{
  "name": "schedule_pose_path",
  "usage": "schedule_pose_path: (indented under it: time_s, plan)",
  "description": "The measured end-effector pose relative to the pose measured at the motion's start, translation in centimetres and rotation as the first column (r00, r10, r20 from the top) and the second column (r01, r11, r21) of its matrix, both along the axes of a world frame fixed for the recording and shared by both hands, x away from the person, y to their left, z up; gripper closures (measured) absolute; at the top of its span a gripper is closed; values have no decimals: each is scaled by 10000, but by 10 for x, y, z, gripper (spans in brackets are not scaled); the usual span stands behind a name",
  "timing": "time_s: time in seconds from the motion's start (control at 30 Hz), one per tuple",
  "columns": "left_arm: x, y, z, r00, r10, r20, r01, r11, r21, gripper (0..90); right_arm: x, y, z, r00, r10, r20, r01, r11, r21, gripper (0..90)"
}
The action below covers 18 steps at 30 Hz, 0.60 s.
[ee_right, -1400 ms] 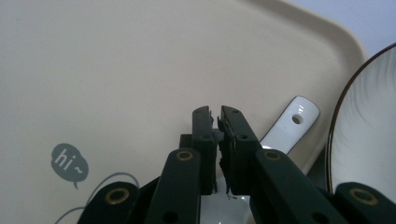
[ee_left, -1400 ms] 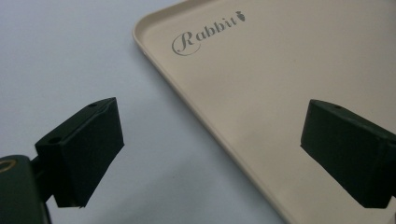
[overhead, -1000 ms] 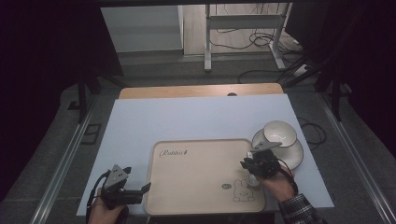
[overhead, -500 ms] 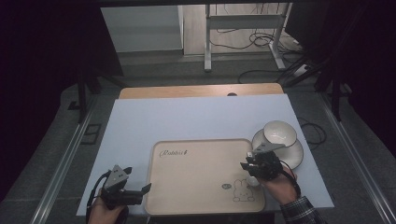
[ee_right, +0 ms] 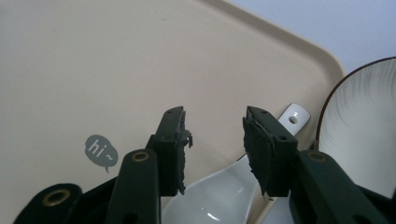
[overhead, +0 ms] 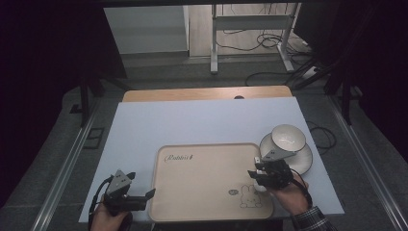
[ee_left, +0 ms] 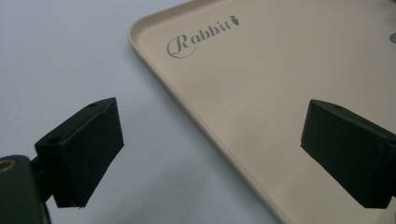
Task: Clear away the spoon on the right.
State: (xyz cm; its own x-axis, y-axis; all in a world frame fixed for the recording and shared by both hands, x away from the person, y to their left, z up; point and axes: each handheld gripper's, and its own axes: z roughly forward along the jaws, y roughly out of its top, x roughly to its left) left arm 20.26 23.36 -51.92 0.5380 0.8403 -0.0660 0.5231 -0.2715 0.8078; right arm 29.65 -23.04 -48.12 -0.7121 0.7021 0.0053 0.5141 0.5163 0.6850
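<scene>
On the pale blue table cover [overhead: 202, 120] we see a beige plastic tray [overhead: 202, 178]. Our right gripper [ee_right: 215, 140] has just been opening, its jaws parted clear above a white ceramic spoon [ee_right: 219, 196] lying on the tray's edge beside a white plate [ee_right: 364, 135]. Our left gripper [ee_left: 210, 154] hangs wide open, straddling the tray's rim.

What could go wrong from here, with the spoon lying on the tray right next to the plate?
The right gripper, whose jaws have just been opening, hangs over the white spoon; a careless lift could drag it. The spoon's handle tip lies at the tray rim beside the plate, so a nudge might knock them together.
</scene>
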Motion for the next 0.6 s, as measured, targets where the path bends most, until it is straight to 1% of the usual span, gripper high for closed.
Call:
schedule_pose_path:
  time_s: [0.27, 0.47, 0.6]
  plan:
    - [0, 0, 0, 10000, 2, -4, -2, 10000, 14, 55, -5, -4, 0, 9999, 44, 114, -44, 10000, -38, 512]
    - [0, 0, 0, 10000, 1, -4, -1, 10000, 9, 55, -9, -9, 2, 9997, 58, 229, -59, 10000, 47, 439]
    - [0, 0, 0, 10000, -2, -9, 2, 10000, 14, 55, -10, -10, 2, 9997, 56, 258, -59, 9999, 123, 411]
